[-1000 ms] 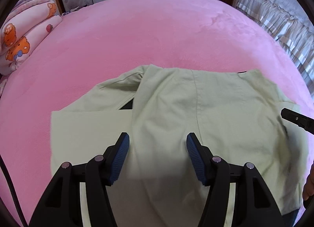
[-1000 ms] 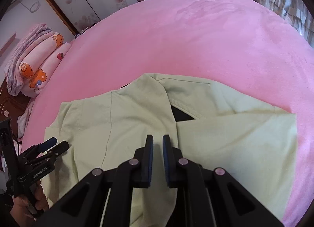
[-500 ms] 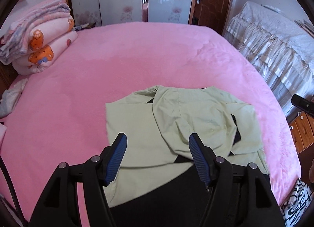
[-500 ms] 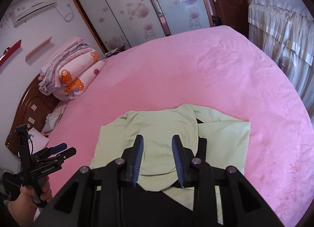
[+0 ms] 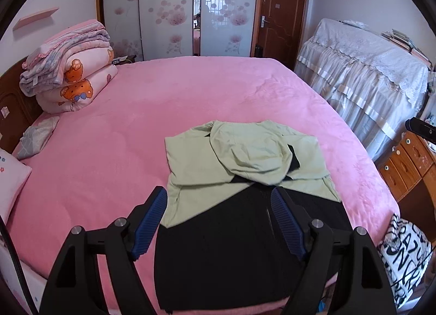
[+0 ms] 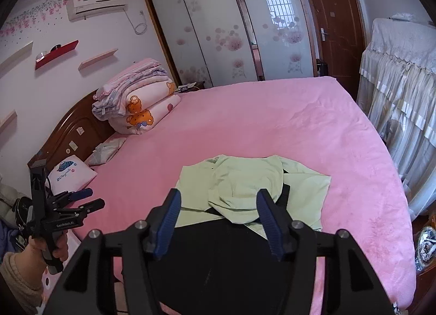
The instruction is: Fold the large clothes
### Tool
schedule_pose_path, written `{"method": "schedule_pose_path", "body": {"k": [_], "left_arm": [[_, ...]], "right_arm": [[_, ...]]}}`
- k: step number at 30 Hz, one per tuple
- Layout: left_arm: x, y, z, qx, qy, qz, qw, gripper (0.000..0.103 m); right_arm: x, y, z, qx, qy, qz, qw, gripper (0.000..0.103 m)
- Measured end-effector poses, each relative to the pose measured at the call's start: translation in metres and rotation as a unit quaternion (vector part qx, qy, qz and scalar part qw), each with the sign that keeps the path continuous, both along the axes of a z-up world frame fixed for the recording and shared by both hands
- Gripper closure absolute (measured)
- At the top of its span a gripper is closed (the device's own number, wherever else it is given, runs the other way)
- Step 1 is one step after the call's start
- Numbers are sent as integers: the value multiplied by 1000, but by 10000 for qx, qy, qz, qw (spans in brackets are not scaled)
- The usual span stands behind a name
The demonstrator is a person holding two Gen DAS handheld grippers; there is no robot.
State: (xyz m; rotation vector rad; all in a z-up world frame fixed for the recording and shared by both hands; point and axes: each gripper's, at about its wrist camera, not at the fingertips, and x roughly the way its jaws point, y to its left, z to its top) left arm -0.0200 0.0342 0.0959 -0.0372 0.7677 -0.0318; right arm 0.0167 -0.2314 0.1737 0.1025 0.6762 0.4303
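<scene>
A large pale green garment (image 5: 245, 157) with a black lower part (image 5: 245, 247) lies on the pink bed (image 5: 114, 151), its green top folded down in a loose hump. My left gripper (image 5: 218, 195) hangs high above the near, black end; its jaws are opening and nothing is between them. In the right wrist view my right gripper (image 6: 218, 195) also hovers well above the garment (image 6: 245, 184), jaws opening and empty. A hand holds the left gripper (image 6: 81, 200) at that view's left edge, off the bed's side.
Stacked quilts (image 5: 68, 78) and a pillow (image 5: 11, 176) sit by the wooden headboard (image 6: 73, 129) at the left. A lace-covered piece of furniture (image 5: 368, 75), wooden drawers (image 5: 408, 162) and black-and-white patterned fabric (image 5: 403, 255) stand along the right. Bare pink bedspread surrounds the garment.
Both grippers have risen and drawn back from the garment, which now looks small and far. The right jaws went from shut to wide apart; the left jaws widened.
</scene>
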Motion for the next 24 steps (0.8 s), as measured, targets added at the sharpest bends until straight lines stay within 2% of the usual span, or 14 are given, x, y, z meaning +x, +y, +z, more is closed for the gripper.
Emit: {"method": "schedule_pose_path", "body": {"k": [3,6,8,14,19,20,21,24], "left_arm": [[-33,-8,-8,-29,25,-78,10000,25],[-55,-18,-28,82,97,-132,9998,22],[-64,-22,-47,115,173,-154,9997,21],[-77,-16,-118,-131,500,-196,9985,21],[-82,-4,-172,56,576,-290,9979,21],[-80,0,-182,96,652,-296,9974,21],[-77,5,-193,125,754,-298,9966,21],[-67,26,-220,-55,1169,-169,9930,21]], "right_arm": [[-29,-5,-7,-9,46,57,10000,44],[-54,-11,-24,-71,82,6,9999,44],[-71,-16,-45,-88,149,-41,9998,43],[-106,-20,-123,-448,300,-42,9985,42],[-128,-9,-177,-1090,71,62,9940,42],[-128,-6,-189,-1247,82,98,9921,37],[-126,-5,-199,-1393,135,120,9901,28],[-116,-7,-232,-1740,465,90,9836,25]]}}
